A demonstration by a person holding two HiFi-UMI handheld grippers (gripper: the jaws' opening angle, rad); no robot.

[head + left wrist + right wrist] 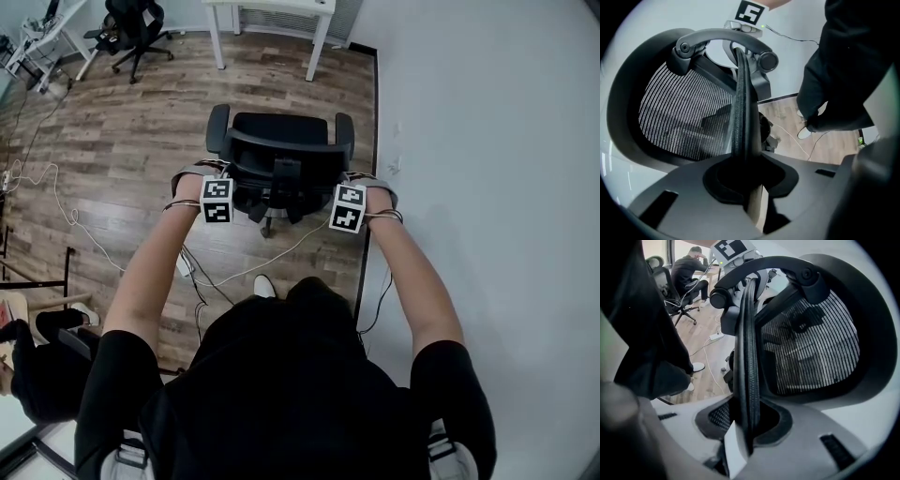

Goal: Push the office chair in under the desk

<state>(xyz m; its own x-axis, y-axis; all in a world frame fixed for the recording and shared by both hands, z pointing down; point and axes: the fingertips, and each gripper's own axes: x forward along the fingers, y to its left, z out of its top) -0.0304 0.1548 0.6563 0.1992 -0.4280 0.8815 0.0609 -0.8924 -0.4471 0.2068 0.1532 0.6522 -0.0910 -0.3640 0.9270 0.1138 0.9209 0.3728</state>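
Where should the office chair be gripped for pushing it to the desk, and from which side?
Grip the thin backrest rim near both upper corners, coming from behind and above: it fits between jaws, and left gripper and right gripper clamp it there.

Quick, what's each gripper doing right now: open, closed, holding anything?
Left gripper: closed on one side edge of the chair back.
Right gripper: closed on the chair back's other side edge.

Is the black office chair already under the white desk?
No, the black mesh office chair stands clear of the white desk.
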